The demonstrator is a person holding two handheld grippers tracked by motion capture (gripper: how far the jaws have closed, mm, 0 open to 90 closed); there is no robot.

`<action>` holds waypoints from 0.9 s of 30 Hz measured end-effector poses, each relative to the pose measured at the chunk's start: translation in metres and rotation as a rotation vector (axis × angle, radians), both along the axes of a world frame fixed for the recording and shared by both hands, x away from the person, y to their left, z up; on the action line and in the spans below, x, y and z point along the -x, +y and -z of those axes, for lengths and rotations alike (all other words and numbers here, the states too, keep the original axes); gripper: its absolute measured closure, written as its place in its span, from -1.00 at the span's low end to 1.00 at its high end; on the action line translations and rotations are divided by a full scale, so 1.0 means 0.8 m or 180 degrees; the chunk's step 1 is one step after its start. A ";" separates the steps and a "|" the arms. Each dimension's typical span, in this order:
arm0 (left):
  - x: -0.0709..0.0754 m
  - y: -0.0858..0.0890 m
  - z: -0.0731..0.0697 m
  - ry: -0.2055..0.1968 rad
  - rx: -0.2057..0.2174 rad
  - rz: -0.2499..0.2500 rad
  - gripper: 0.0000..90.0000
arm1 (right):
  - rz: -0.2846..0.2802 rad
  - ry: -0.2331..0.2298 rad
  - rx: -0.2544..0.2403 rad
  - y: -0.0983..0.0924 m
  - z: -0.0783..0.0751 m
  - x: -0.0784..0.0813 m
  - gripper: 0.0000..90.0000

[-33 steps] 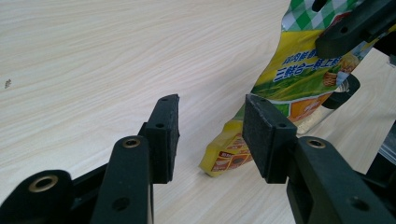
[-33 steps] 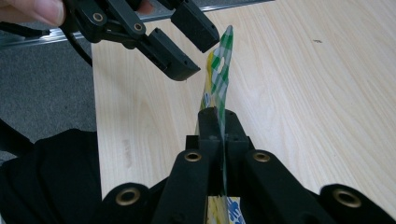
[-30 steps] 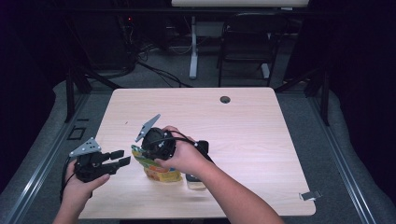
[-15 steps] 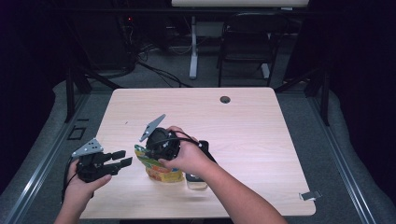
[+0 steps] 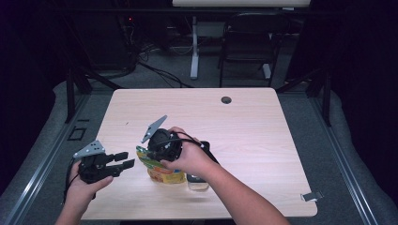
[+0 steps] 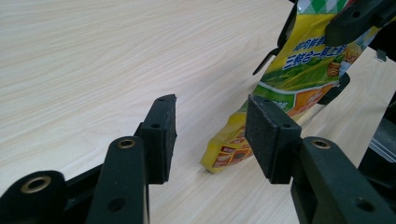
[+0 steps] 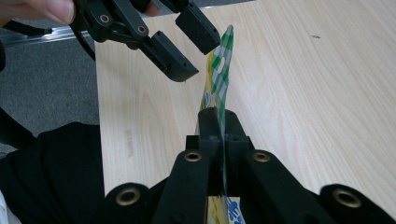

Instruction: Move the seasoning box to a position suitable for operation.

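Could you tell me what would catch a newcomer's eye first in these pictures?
The yellow and green snack pouch stands out first, upright near the front edge of the pale wooden table, its top edge clamped in the right gripper. Just to its left, the left gripper points at the pouch with open jaws, which have just been opening, and nothing sits between them.

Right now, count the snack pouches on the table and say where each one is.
1. The yellow-green snack pouch stands near the front edge of the table, its top edge pinched in the right hand-held gripper. Any other could be hidden under the right hand.
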State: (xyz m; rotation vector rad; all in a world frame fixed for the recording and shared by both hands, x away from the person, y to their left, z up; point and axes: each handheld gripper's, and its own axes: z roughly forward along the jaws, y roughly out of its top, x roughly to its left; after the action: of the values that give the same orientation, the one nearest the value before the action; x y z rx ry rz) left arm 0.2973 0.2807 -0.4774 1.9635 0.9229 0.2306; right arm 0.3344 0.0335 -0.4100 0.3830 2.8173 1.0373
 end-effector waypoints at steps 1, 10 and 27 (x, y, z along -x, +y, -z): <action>0.000 0.000 0.000 -0.0002 0.0005 0.0007 0.19 | -0.0002 0.0002 -0.0005 0.000 0.000 0.000 1.00; 0.001 -0.003 0.001 0.0000 -0.0013 0.0072 0.16 | -0.0075 0.0008 -0.0009 0.004 0.002 0.003 1.00; 0.003 -0.013 0.000 0.0012 -0.0016 0.0292 0.20 | -0.0021 -0.0003 -0.0118 -0.011 -0.006 0.005 0.77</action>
State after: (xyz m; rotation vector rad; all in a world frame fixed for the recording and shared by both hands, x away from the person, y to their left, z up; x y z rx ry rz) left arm 0.2946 0.2702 -0.4771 2.0059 0.8329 0.1768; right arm 0.3304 0.0248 -0.4054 0.3770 2.8038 1.0921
